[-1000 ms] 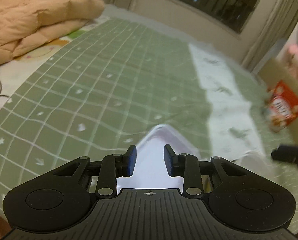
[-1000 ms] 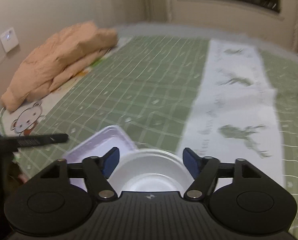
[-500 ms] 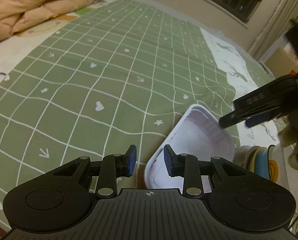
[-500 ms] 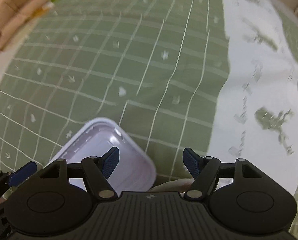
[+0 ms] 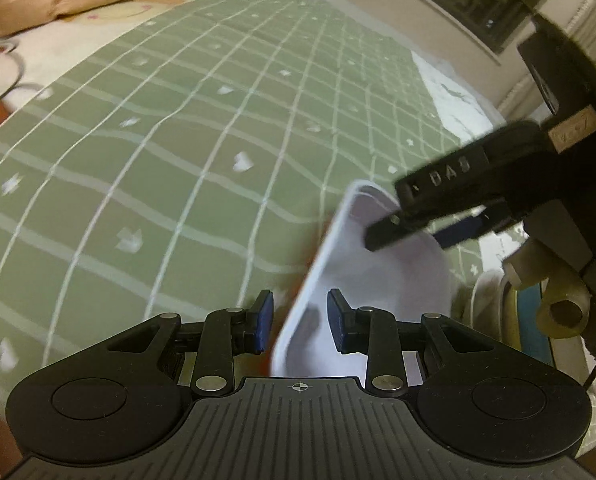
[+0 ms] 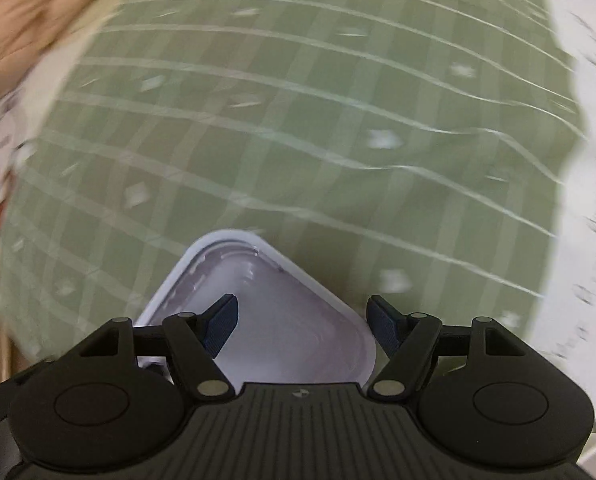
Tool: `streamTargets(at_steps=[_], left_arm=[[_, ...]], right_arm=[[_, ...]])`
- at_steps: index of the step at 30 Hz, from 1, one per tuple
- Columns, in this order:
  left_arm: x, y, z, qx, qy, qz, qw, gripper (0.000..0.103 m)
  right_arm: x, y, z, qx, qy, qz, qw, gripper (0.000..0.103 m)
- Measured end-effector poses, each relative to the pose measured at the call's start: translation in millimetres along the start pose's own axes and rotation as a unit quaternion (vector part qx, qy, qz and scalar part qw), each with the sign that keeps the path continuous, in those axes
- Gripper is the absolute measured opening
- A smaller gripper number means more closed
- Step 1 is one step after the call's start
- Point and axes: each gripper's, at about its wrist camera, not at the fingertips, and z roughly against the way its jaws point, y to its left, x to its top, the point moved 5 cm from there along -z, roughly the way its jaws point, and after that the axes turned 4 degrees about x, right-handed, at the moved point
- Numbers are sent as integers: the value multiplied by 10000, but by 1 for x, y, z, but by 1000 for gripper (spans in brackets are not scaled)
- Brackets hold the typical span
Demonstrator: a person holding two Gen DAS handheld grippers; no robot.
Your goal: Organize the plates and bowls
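A white square plate (image 5: 362,280) is lying near the bed's (image 5: 146,184) front edge. The left gripper (image 5: 300,322) is straddling its rim, parted; the right gripper (image 6: 302,320) is hovering wide apart above. It is probably stiff, slick and breakable, so gripping the rim looks best.

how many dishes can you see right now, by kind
square white plate: 1, with the open right gripper over it and the left gripper straddling its raised edge
stacked round dishes: 1 stack at the right edge of the left wrist view, too hidden to count pieces
total: 1 plate plus 1 stack
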Motion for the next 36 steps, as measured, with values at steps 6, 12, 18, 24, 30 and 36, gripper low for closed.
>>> streamTargets(at_steps=[6,12,18,24,30,36], left_arm=[[-24,17,19,186,75,287,9994,33],[-38,21,27,201,53,318,9993,32],[-36,26,25,213,-9,394,9990,32],[-39,32,17,310,8,479,9984,27],[-38,31,13,423,59,384,9983,24],[-37,30,9,485,116,276,9984,22]], right_arm=[[-19,66,-1,52,-277,951,9951,72],[-60,85,33,-421,-1656,1772,9692,72],[-114,79,61,-394,-2828,1897,9394,84],[-154,57,42,-84,-3194,1181,9402,86],[-167,41,4,552,-2637,541,9615,86],[-174,36,-15,717,-2521,341,9644,95]])
